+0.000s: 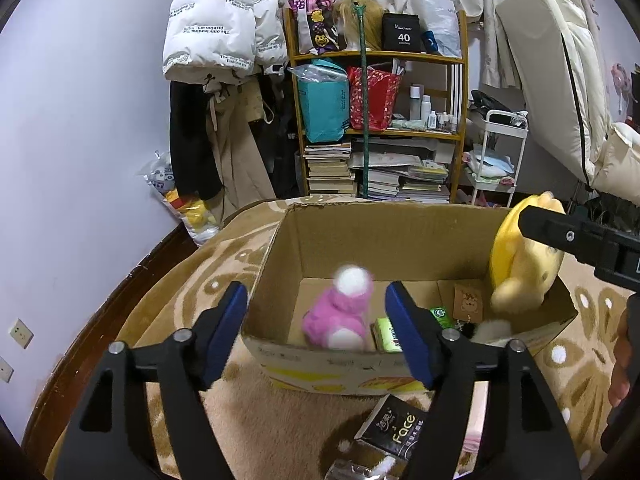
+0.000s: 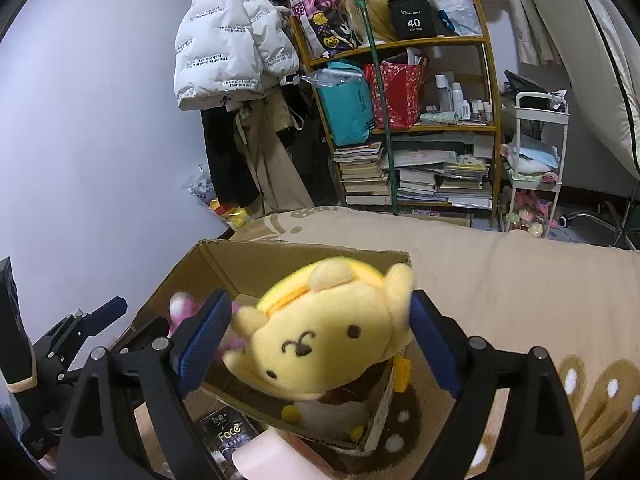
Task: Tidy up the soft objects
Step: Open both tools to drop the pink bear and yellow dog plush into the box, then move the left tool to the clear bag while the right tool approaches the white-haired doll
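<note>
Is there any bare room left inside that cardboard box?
Yes: the cardboard box floor is bare behind the pink plush, toward the far wall. The near right corner is crowded with small packets and the yellow plush.

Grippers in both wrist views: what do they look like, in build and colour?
Both match: the left gripper and the right gripper have matte black angular plastic linkages with triangular cut-outs, silver round pivot pins and flat blue ribbed pads on the fingers. No cables, labels or sleeves show.
</note>
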`<action>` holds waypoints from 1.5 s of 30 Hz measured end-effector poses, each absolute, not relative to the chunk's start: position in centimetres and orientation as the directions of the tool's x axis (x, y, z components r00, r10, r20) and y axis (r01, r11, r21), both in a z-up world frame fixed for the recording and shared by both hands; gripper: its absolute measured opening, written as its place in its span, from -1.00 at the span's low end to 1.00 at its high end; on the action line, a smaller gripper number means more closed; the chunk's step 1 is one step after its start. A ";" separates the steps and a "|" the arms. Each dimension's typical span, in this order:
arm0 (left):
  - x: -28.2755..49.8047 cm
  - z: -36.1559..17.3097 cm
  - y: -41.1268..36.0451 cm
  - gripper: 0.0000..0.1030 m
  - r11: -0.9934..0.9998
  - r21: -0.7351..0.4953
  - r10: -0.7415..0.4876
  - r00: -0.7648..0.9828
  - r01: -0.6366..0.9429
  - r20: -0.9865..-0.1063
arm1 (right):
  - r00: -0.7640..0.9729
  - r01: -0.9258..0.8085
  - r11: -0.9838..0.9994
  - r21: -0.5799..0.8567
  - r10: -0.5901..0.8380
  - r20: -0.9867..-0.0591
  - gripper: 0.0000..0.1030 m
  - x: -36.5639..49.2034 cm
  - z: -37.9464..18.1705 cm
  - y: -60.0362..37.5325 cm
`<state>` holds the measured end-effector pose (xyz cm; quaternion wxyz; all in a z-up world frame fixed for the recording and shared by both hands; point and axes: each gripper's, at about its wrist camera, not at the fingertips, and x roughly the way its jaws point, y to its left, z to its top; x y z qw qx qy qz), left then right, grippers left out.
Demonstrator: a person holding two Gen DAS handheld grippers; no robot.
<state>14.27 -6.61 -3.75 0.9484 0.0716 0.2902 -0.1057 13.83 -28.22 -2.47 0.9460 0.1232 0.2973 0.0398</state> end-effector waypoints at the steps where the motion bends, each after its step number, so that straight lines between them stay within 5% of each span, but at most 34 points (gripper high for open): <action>1: 14.2 -3.7 -6.6 0.55 0.967 0.081 -0.156 0.810 0.242 -0.565 | 0.821 -0.002 0.966 0.257 0.149 -0.552 0.83 13.9 -2.6 -28.2; 8: 13.3 -3.5 -6.2 0.60 0.969 0.106 -0.128 0.819 0.224 -0.559 | 0.825 0.012 0.964 0.264 0.140 -0.548 1.00 12.8 -2.1 -28.5; 15: 12.4 -2.8 -5.5 0.78 0.971 0.108 -0.117 0.821 0.212 -0.559 | 0.834 0.010 0.975 0.223 0.115 -0.540 1.00 11.2 -1.1 -27.9; 45: 4.1 0.3 -1.0 0.88 0.976 0.117 -0.078 0.798 0.183 -0.597 | 0.842 0.021 0.982 0.186 0.083 -0.533 1.00 2.1 1.0 -25.3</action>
